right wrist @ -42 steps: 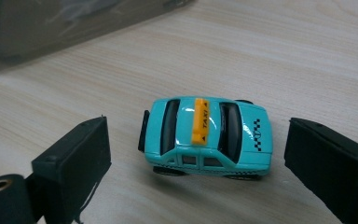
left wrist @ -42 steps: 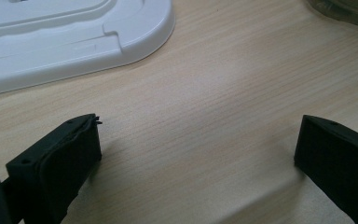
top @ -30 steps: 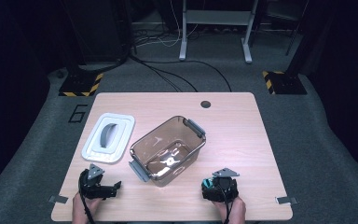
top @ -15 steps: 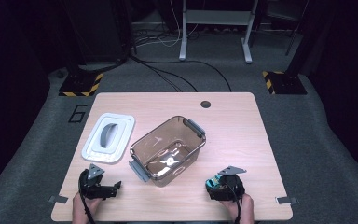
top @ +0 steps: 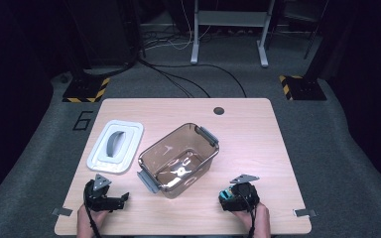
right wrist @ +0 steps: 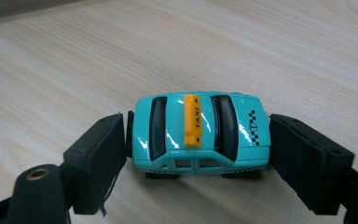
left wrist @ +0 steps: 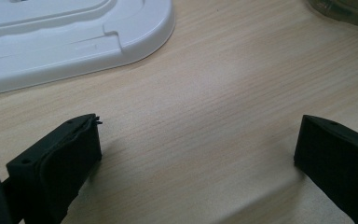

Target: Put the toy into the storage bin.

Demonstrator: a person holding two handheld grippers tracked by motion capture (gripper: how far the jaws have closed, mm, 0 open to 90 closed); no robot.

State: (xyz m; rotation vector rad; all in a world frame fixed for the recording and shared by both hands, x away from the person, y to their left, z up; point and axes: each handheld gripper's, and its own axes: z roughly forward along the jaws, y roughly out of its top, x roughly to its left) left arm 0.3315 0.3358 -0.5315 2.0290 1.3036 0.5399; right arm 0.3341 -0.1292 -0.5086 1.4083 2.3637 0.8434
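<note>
Teal taxi (right wrist: 199, 134) between right gripper (right wrist: 196, 154) jaws, just opening.

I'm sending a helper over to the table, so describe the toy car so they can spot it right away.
On the wooden table, look at the near edge, right of the clear brown tub. There, between the jaws of the right hand-held gripper, sits the toy car: teal, with a checker stripe and an orange TAXI sign on its roof.

"TAXI" in black on orange roof sign (right wrist: 192, 121) of teal toy car (right wrist: 200, 135); "6" on floor (top: 83, 120).
</note>
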